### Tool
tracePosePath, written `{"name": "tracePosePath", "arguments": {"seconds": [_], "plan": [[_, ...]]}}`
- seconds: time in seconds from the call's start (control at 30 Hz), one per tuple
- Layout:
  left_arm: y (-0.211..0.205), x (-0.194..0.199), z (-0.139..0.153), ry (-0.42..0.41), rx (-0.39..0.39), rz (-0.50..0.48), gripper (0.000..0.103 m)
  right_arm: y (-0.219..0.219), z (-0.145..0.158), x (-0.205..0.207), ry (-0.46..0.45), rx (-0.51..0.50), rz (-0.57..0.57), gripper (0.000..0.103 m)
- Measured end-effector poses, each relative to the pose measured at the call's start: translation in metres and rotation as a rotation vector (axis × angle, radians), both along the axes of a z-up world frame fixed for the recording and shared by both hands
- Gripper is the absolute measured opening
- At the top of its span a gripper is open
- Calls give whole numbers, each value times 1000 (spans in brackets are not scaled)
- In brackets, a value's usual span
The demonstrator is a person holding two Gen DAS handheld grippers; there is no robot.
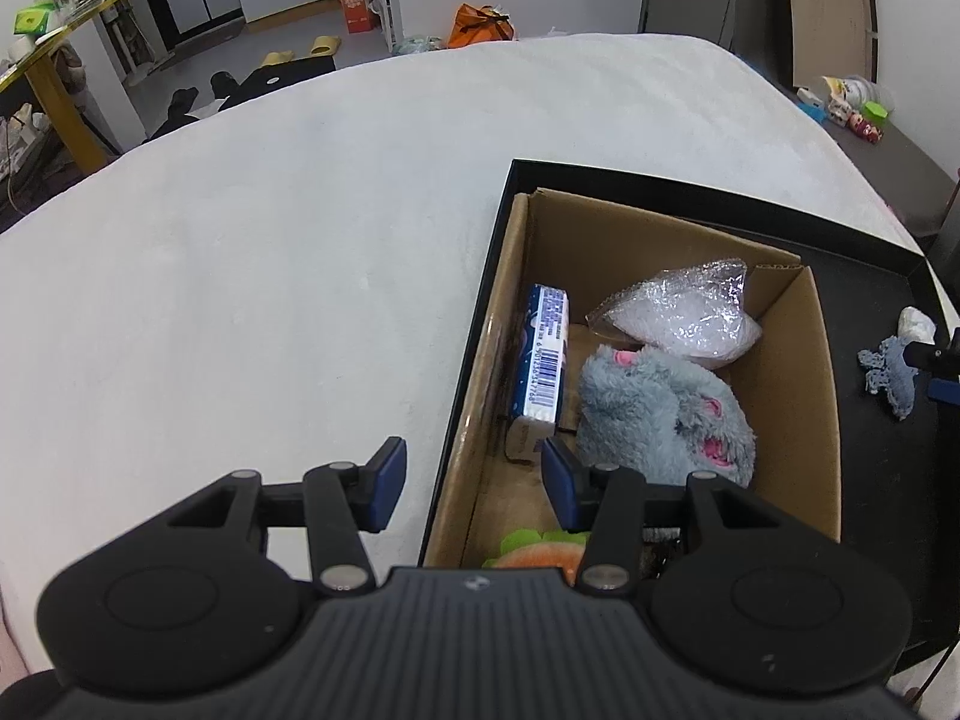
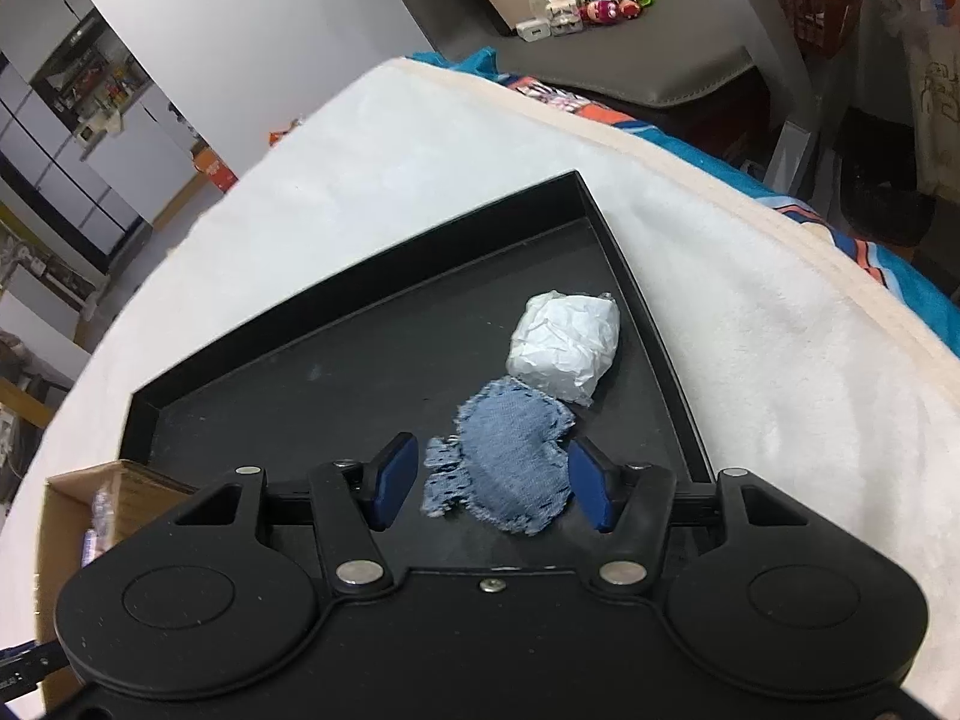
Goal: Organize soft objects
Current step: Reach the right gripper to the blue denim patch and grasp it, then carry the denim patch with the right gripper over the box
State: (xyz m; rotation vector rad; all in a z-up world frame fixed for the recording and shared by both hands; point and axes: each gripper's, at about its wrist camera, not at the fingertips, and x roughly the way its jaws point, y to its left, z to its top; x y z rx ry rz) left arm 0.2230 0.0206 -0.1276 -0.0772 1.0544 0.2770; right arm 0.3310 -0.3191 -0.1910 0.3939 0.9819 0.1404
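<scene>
While both hand-held grippers, left (image 1: 471, 483) and right (image 2: 492, 483), gaped released, one denim scrap (image 2: 510, 462) and one paper wad (image 2: 564, 342) lay on the tray (image 2: 360, 300).

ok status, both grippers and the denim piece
Left gripper open, empty, over cardboard box edge. Right gripper open around denim scrap on black tray. Nothing blocking.

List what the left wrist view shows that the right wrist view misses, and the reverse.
Left wrist only: the cardboard box's inside, holding a grey plush toy, a bubble-wrap bag and a blue barcoded pack; the left gripper is open and empty.

Right wrist only: the open right gripper straddling the denim scrap, which touches the crumpled white paper wad.

Both: the black tray, the cardboard box, the denim scrap and the white wad, on a white blanket.
</scene>
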Motion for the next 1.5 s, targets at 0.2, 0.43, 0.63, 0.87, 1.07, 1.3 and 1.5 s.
{"name": "tracePosePath", "arguments": {"seconds": [0.2, 0.43, 0.63, 0.87, 1.07, 1.3, 1.5], "plan": [[-6, 2, -5, 16, 11, -11, 48, -4, -13, 7, 37, 12, -26, 48], [-9, 3, -7, 14, 17, -17, 48, 1, -16, 5, 49, -27, 2, 33], [-9, 0, -8, 13, 12, -14, 48, 2, -13, 0, 77, -33, 5, 27], [-3, -8, -7, 5, 5, -5, 48, 4, -3, -11, 76, -25, 9, 26], [1, -14, -7, -7, -11, -4, 48, 8, 18, -23, 29, -1, 21, 26], [4, -22, -11, -26, -19, -3, 48, 18, 52, -34, -61, 49, 63, 26], [7, -28, -13, -27, -34, -4, 47, 33, 70, -36, -106, 59, 112, 27]]}}
